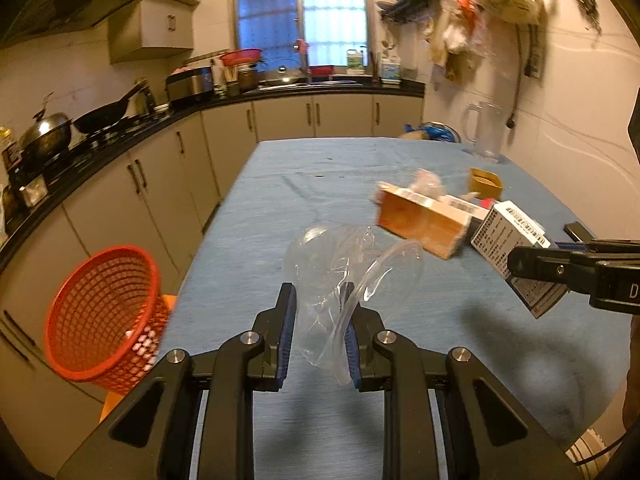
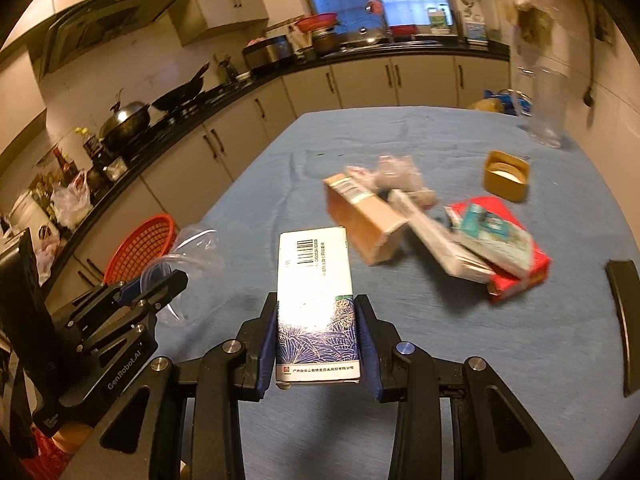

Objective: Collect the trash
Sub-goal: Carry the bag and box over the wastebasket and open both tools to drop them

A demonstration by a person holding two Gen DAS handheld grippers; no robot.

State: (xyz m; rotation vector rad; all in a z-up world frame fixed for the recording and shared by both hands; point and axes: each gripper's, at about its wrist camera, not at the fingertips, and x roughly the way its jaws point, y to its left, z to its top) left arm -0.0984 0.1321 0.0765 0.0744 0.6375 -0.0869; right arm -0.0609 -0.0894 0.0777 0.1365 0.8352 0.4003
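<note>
left gripper [image 1: 320,320]: clamped on a crumpled clear plastic container [image 1: 344,264], held above the blue tablecloth [image 1: 280,200]. right gripper [image 2: 316,336]: clamped on a white-and-blue carton [image 2: 314,292], lifted over the cloth. red mesh basket [image 1: 104,312]: beside the table's left edge, tilted. remaining on the cloth: brown cardboard box [image 2: 364,220], red packet [image 2: 516,256] under a teal one [image 2: 492,236], crumpled wrapper [image 2: 400,176], small yellow tub [image 2: 506,176].
</note>
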